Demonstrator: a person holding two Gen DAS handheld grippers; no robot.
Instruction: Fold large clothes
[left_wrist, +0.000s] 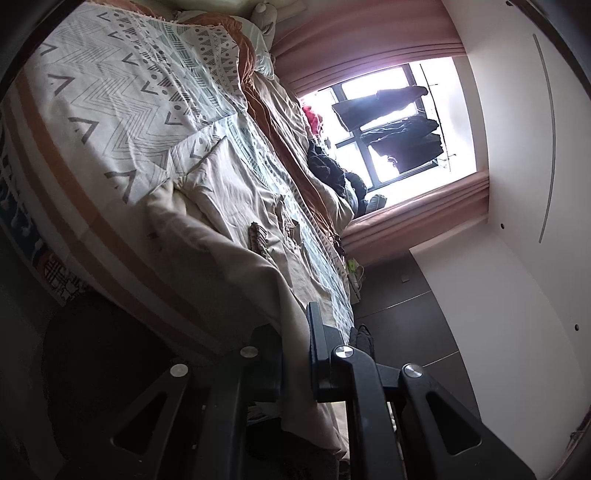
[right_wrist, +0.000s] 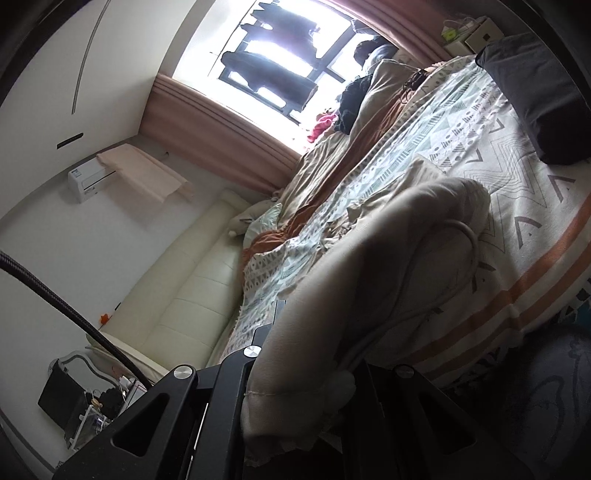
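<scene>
Bedroom w/ bright window and pink curtains; bed under a zigzag-print cover fills both views. My beige garment lies spread across the cover, 1 edge running back into each gripper. Left gripper is clamped narrow on the cloth's edge. Right gripper is pinched tight on a bunched fold, cloth draping over its fingers. Dark cushion sits at bed's far corner.

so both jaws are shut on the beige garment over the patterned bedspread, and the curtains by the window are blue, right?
Only the colour is wrong: the curtains are pink, as the right wrist view shows. The rest holds: left gripper and right gripper are each shut on the beige garment, over the patterned bedspread.
</scene>
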